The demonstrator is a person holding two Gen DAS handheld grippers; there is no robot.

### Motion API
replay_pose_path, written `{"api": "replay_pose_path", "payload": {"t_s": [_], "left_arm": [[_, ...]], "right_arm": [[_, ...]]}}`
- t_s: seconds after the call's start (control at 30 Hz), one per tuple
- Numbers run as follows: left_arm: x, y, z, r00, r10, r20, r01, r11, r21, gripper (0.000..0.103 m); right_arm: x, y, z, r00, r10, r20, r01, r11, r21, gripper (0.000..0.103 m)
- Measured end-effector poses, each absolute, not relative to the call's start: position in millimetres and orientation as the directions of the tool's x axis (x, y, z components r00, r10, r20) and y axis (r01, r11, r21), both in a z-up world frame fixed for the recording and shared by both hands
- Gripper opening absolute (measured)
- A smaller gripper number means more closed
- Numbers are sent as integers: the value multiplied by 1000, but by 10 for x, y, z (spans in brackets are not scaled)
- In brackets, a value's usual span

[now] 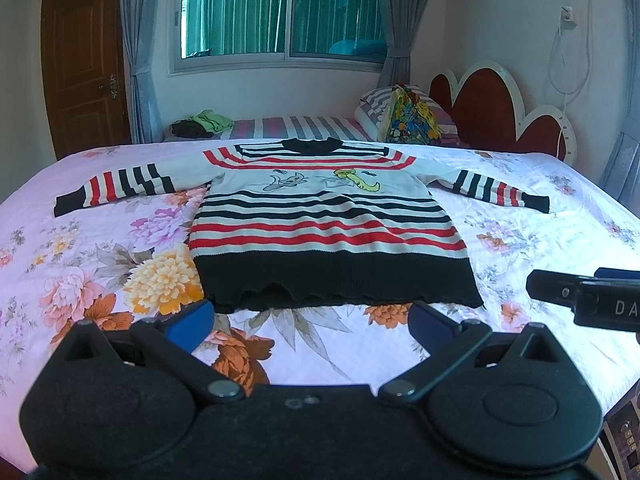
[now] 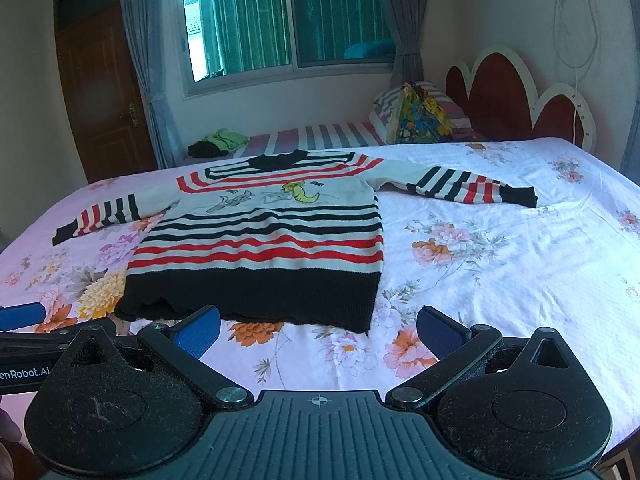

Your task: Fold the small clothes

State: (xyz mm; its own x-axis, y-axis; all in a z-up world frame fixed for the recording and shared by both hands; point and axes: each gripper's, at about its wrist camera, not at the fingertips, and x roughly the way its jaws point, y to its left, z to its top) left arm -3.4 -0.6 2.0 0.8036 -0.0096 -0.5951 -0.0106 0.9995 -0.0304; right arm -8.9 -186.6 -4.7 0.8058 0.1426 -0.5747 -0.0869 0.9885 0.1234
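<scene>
A small striped sweater (image 1: 328, 224), white with red and black bands, a black hem and cartoon figures on the chest, lies flat and face up on the floral bedspread (image 1: 100, 264), both sleeves spread out sideways. It also shows in the right wrist view (image 2: 264, 240). My left gripper (image 1: 312, 322) is open and empty, just short of the sweater's hem. My right gripper (image 2: 320, 330) is open and empty, near the hem's right corner. The right gripper's side shows at the right edge of the left wrist view (image 1: 588, 294); the left gripper's finger shows at the left edge of the right wrist view (image 2: 22, 316).
A second bed with a striped sheet (image 1: 296, 126) stands behind, with folded green and dark clothes (image 1: 204, 122), a colourful bag (image 1: 408, 118) and pillows. A red headboard (image 1: 492, 108) is at the right, a door (image 1: 80, 64) at the left, a window (image 1: 280, 12) behind.
</scene>
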Motion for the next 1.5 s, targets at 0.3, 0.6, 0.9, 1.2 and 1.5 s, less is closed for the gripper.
{"api": "replay_pose_path", "payload": {"t_s": [0.3, 0.6, 0.9, 1.2, 1.5], "left_arm": [[-25, -23, 17, 802, -13, -597, -5, 1000, -29, 102], [4, -39, 9, 801, -16, -599, -2, 1000, -28, 102], [6, -60, 19, 801, -16, -599, 4, 1000, -20, 102], [232, 18, 93, 829, -92, -551, 31, 992, -119, 102], [894, 122, 91, 836, -148, -528, 76, 985, -154, 85]], "right_arm": [[-96, -1863, -46, 806, 140, -575, -84, 989, 123, 103], [-100, -1860, -65, 805, 138, -578, -81, 989, 123, 103], [-94, -1854, -75, 801, 138, -582, -82, 989, 122, 103], [120, -2108, -30, 834, 94, -543, -3, 986, 166, 103], [680, -2642, -95, 830, 44, -556, 120, 959, 255, 103]]}}
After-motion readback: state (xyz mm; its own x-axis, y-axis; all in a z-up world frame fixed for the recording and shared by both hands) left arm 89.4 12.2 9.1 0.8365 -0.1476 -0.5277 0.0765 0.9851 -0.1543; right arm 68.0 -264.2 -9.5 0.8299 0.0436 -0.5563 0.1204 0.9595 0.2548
